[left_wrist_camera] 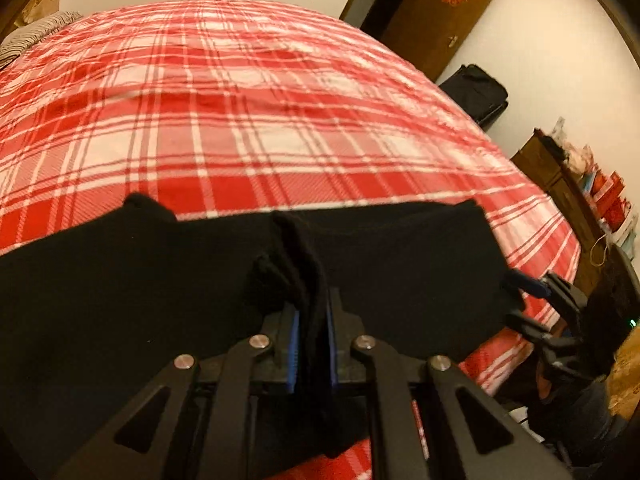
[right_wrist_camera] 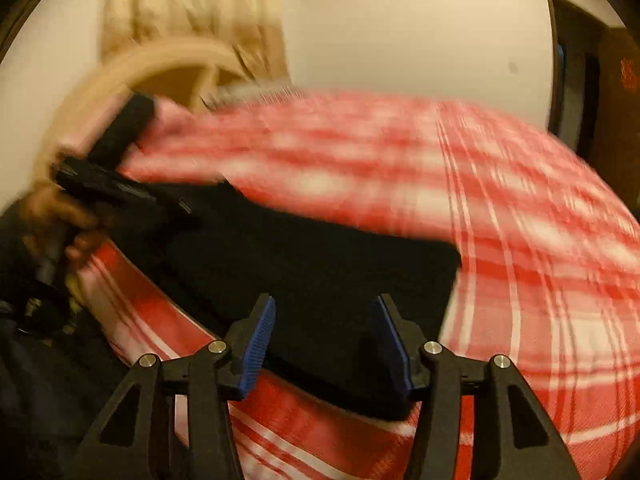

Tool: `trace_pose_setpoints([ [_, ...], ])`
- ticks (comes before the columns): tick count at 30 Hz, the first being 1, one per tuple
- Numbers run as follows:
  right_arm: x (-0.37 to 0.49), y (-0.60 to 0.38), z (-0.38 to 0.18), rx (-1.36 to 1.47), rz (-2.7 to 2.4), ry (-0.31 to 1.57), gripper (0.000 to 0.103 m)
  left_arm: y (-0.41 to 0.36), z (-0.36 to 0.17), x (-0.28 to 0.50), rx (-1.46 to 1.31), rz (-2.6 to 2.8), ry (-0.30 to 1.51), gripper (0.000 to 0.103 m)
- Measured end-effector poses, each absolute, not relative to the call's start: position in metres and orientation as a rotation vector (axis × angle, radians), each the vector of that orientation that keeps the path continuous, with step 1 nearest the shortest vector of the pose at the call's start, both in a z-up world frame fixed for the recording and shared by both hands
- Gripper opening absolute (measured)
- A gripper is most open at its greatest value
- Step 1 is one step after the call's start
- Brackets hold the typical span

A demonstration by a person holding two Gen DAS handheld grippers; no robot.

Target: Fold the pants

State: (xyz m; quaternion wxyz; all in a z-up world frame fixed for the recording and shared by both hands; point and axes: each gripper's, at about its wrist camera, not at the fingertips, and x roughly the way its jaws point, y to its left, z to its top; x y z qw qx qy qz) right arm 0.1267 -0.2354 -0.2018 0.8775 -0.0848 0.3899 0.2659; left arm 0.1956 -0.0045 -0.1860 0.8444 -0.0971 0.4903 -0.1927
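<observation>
On plaid bedspread [left_wrist_camera: 280, 128]: left claw [left_wrist_camera: 312, 320] clamped on black pants [left_wrist_camera: 120, 280]; right claw [right_wrist_camera: 326, 340] apart.

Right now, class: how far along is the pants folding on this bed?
Done: the black pants already lie as a compact folded rectangle on the plaid bedspread. In hand: the left gripper is clamped on a bunched fold of cloth; the right gripper stands open over the near edge. Left: any final fold, then release.
</observation>
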Motion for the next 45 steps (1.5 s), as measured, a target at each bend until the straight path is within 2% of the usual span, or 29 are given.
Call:
trace_pose_setpoints([
  [2,0.127,-0.238,-0.206,-0.179,0.561,0.800,0.054,-0.007,-0.191,0.196,-0.186,-0.400,1.020,0.019],
  [5,0.126,-0.234,-0.205,-0.218,0.562,0.801,0.054,-0.011,-0.191,0.195,-0.159,-0.409,1.002,0.023],
  [9,0.123,-0.235,-0.201,-0.226,0.556,0.778,0.054,-0.007,-0.184,0.192,-0.145,-0.407,1.000,0.025],
  [10,0.121,-0.233,-0.197,-0.228,0.555,0.770,0.054,-0.004,-0.177,0.189,-0.129,-0.397,0.979,0.030],
  [11,0.120,-0.230,-0.192,-0.227,0.558,0.758,0.054,-0.002,-0.172,0.186,-0.116,-0.385,0.966,0.046],
  [12,0.119,-0.225,-0.183,-0.222,0.579,0.737,0.054,0.001,-0.167,0.183,-0.099,-0.367,0.945,0.055],
  [13,0.118,-0.221,-0.178,-0.222,0.597,0.725,0.054,0.005,-0.162,0.179,-0.075,-0.346,0.918,0.070],
  [14,0.118,-0.215,-0.174,-0.226,0.618,0.714,0.054,0.008,-0.157,0.175,-0.026,-0.311,0.890,0.077],
  [22,0.119,-0.116,-0.179,-0.368,0.844,0.683,0.055,0.035,-0.158,0.166,0.058,-0.204,0.884,0.077],
  [28,0.128,-0.069,-0.216,-0.443,0.878,0.782,0.056,0.056,-0.168,0.162,0.037,-0.163,0.911,0.077],
  [31,0.123,-0.068,-0.214,-0.448,0.888,0.763,0.064,0.066,-0.173,0.162,0.025,-0.145,0.922,0.077],
  [39,0.110,-0.090,-0.189,-0.378,0.894,0.724,0.064,0.096,-0.173,0.150,0.040,-0.073,0.914,0.077],
  [45,0.103,-0.109,-0.183,-0.339,0.868,0.708,0.064,0.159,-0.170,0.132,0.038,0.086,0.870,0.077],
])
